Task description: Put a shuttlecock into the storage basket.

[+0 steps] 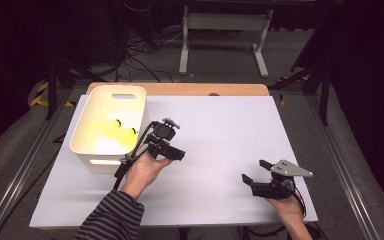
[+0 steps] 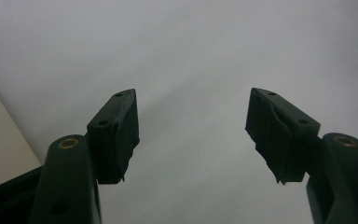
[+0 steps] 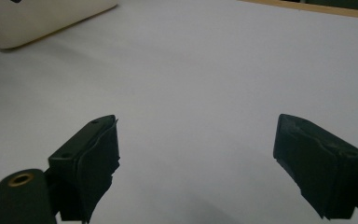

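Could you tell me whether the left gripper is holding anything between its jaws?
No, the left gripper has its jaws wide apart over the bare white table.

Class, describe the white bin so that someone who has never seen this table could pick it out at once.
A white sheet covers the table. At its far left corner, just left of the left gripper, stands the bin. It is a cream-white open tub with slot handles, the one container there, with yellow pieces inside.

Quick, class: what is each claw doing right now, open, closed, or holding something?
Left claw: open, holding nothing, beside the white bin.
Right claw: open, holding nothing, above the white table.
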The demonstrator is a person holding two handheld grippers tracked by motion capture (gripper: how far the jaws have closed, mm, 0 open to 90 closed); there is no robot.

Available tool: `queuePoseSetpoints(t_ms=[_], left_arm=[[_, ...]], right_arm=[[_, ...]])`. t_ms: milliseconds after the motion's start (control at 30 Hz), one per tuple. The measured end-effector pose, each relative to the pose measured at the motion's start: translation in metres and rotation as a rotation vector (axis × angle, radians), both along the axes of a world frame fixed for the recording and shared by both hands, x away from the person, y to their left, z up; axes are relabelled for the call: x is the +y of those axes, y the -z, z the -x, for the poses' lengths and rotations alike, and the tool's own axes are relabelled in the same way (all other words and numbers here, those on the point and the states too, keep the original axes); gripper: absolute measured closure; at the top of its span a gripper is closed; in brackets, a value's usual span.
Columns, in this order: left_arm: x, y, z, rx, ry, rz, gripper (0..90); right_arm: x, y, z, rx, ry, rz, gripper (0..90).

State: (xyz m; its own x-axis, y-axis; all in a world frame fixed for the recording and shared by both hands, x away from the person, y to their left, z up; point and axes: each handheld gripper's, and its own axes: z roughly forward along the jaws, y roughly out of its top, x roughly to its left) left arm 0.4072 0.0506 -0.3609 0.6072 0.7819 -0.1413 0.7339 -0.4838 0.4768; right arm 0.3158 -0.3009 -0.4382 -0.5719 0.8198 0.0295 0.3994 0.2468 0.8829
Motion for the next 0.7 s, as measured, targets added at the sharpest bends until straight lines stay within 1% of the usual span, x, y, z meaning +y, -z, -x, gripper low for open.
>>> queuePoseSetpoints(t_ms=[100,267,500,667,700], left_arm=[[-0.001,0.003,0.002,0.003,-0.001,0.006,35.3],[-0.001,0.006,0.004,0.007,0.001,0.004,34.3],[-0.002,0.015,0.01,0.012,0.012,-0.004,33.2],[-0.001,0.019,0.013,0.018,0.005,-0.004,33.1],[-0.001,0.021,0.013,0.018,0.012,-0.005,33.1]], right_arm=[[0.0,0.0,0.0,0.0,0.0,-0.001,14.5],[0.0,0.0,0.0,-0.001,-0.001,-0.002,14.5],[0.0,0.0,0.0,-0.001,-0.001,-0.002,14.5],[0.0,0.0,0.0,0.0,-0.001,-0.001,14.6],[0.0,0.0,0.0,0.0,-0.002,-0.002,14.5]])
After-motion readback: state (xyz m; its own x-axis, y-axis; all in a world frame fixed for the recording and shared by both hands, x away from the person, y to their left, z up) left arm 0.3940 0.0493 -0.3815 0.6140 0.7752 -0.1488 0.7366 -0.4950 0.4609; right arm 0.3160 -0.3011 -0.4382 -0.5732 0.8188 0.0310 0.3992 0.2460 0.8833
